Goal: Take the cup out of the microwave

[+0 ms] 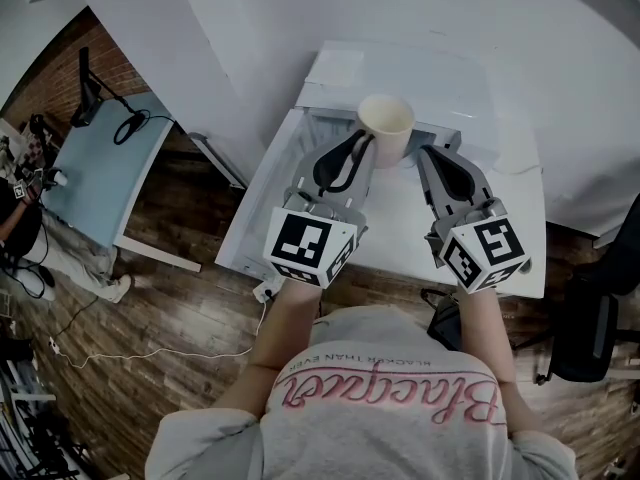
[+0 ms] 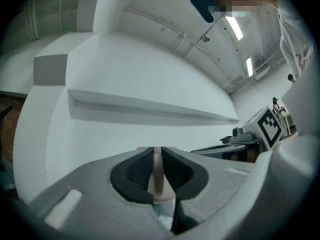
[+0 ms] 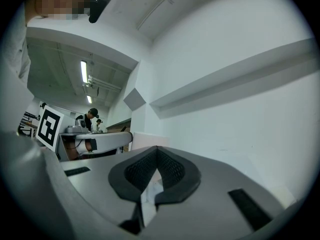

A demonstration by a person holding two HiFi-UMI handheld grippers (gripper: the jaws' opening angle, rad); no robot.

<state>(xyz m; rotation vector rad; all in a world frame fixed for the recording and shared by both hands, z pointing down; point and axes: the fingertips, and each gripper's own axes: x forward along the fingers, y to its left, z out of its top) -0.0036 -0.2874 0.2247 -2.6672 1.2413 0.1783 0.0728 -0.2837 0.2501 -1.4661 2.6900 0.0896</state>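
A cream cup [image 1: 386, 128] hangs upright above the far part of the white table [image 1: 400, 228], in front of a white microwave [image 1: 400, 73] that stands against the wall. My left gripper [image 1: 362, 148] is shut on the cup's left wall. In the left gripper view that thin cream wall [image 2: 157, 176] stands clamped between the black pads [image 2: 137, 171]. My right gripper [image 1: 432, 158] hovers just right of the cup, apart from it. Its jaws meet at the tips [image 3: 156, 151] with nothing between them. Whether the microwave's door is open I cannot tell.
A pale blue table [image 1: 105, 173] with a black lamp and cable stands at the left. A black chair [image 1: 590, 328] is at the right, and a white cable [image 1: 150, 353] lies on the wood floor. Two people [image 3: 91, 118] stand far off.
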